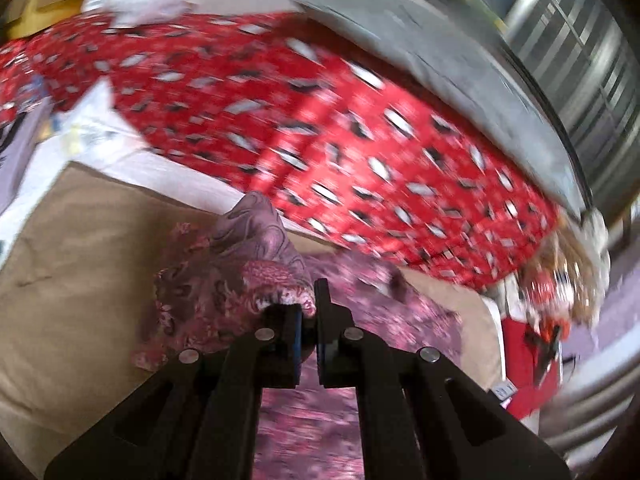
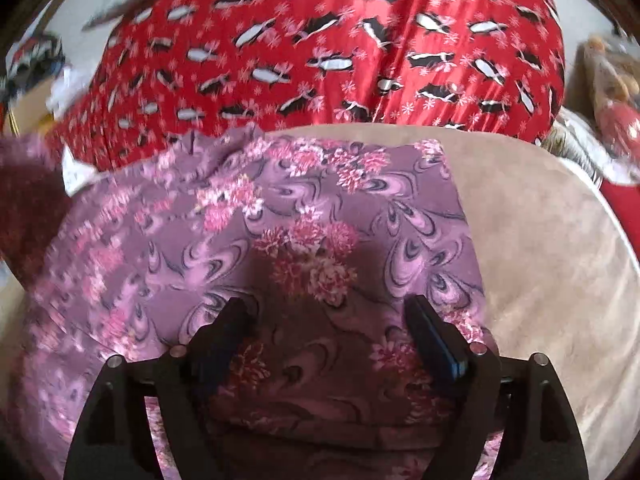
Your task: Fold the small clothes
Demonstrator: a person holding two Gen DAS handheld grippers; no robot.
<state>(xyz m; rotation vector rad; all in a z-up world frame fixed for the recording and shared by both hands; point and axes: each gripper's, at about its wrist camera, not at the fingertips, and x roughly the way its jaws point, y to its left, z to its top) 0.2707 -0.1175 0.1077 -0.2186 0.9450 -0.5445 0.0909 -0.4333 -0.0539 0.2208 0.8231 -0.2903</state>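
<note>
A bunched edge of the purple floral garment (image 1: 240, 264) is pinched between the nearly closed jaws of the left gripper (image 1: 309, 312), seen in the left wrist view; the cloth is lifted into a peak above the beige cushioned surface (image 1: 88, 240), and the rest of it trails down and right under the gripper. Behind it a red penguin-print fabric (image 1: 320, 120) is spread across the frame, heavily motion-blurred, with a grey sheet (image 1: 440, 52) beyond it. In the right wrist view the same purple floral garment (image 2: 304, 216) is laid mostly flat on the beige cushioned surface (image 2: 540, 248), its left part blurred. The right gripper (image 2: 324, 316) is held over it with jaws spread wide, nothing between them. The red penguin-print fabric (image 2: 340, 48) is seen just beyond the garment's far edge.
</note>
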